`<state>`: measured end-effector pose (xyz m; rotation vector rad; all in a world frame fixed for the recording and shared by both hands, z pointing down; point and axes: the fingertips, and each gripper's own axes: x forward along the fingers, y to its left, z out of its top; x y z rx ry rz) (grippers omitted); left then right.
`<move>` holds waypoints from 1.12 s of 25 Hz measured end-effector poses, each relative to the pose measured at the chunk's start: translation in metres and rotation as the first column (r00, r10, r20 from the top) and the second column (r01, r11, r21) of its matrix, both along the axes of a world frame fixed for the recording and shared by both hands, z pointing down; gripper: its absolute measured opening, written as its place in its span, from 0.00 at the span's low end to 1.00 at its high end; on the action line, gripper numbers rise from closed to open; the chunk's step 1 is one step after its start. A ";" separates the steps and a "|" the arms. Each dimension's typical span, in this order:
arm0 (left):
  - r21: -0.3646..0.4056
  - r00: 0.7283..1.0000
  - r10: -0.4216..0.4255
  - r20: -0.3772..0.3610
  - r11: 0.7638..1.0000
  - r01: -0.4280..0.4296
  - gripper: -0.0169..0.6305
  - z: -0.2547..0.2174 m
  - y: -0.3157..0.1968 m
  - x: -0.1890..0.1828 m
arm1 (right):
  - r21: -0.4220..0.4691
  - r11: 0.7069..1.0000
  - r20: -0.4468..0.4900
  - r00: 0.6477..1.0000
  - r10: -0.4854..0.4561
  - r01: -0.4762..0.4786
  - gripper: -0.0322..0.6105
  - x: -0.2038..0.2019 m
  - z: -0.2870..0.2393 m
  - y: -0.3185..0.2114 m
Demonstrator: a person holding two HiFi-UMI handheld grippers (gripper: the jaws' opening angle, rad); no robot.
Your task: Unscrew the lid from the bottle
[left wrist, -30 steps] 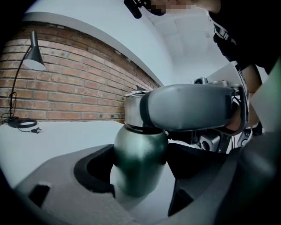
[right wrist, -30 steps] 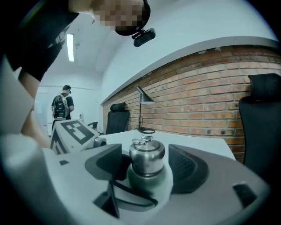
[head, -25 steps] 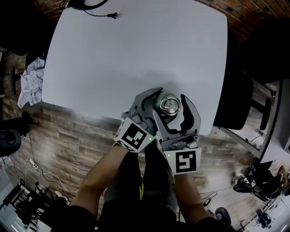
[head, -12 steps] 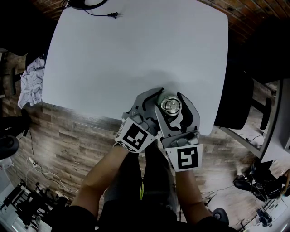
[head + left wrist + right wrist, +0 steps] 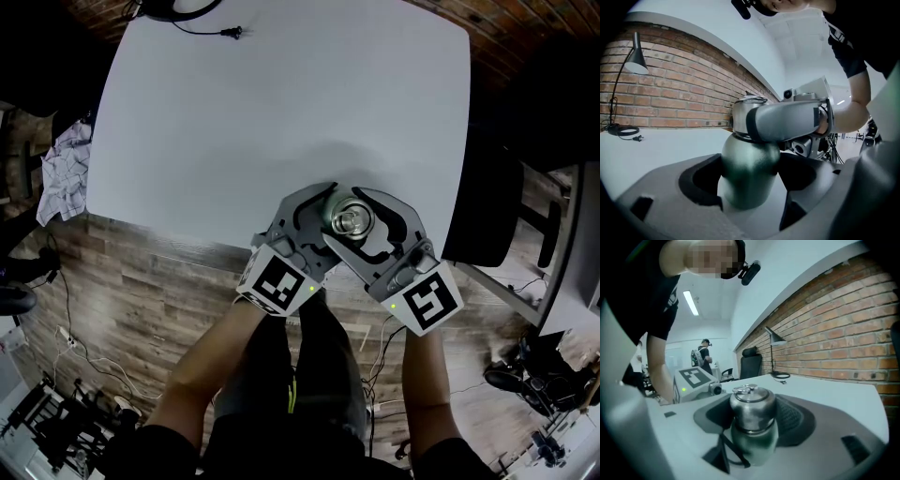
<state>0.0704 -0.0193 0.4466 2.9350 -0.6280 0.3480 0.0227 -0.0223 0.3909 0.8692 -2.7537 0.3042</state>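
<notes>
A dark green metal bottle (image 5: 750, 173) with a silver screw lid (image 5: 352, 220) stands near the front edge of the white table (image 5: 281, 103). My left gripper (image 5: 328, 220) comes in from the lower left and is shut on the bottle's body, which fills the space between its jaws in the left gripper view. My right gripper (image 5: 364, 223) reaches in from the lower right and is shut on the lid (image 5: 752, 406). One of its grey jaws wraps across the lid in the left gripper view. The bottle's shoulder (image 5: 754, 441) shows below the lid.
The table's front edge runs just under both grippers. A cable plug (image 5: 230, 33) lies at the far edge, and a desk lamp (image 5: 635, 61) stands by the brick wall. A black office chair (image 5: 487, 206) stands right of the table. A crumpled cloth (image 5: 61, 169) lies on the floor.
The right gripper has closed in on the lid and swung round it, its marker cube moving right and up. The left gripper and the bottle have stayed put.
</notes>
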 end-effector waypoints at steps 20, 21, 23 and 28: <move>0.006 1.000 -0.003 0.008 1.000 0.002 0.62 0.001 0.000 0.001 | 0.008 0.989 0.051 0.988 -0.145 0.145 0.47 -0.001 -0.005 0.003; 0.007 1.000 -0.003 0.008 1.000 0.002 0.62 0.001 0.000 0.001 | 0.007 0.991 0.073 0.988 -0.134 0.134 0.47 0.000 -0.008 0.002; 0.006 1.000 -0.002 0.007 1.000 0.002 0.62 0.000 0.000 0.001 | 0.006 0.994 0.113 0.987 -0.112 0.112 0.47 0.002 -0.013 0.000; 0.010 1.000 -0.003 0.008 1.000 0.002 0.62 0.002 -0.001 0.000 | 0.035 0.997 0.120 0.990 -0.076 0.072 0.47 0.009 -0.023 -0.003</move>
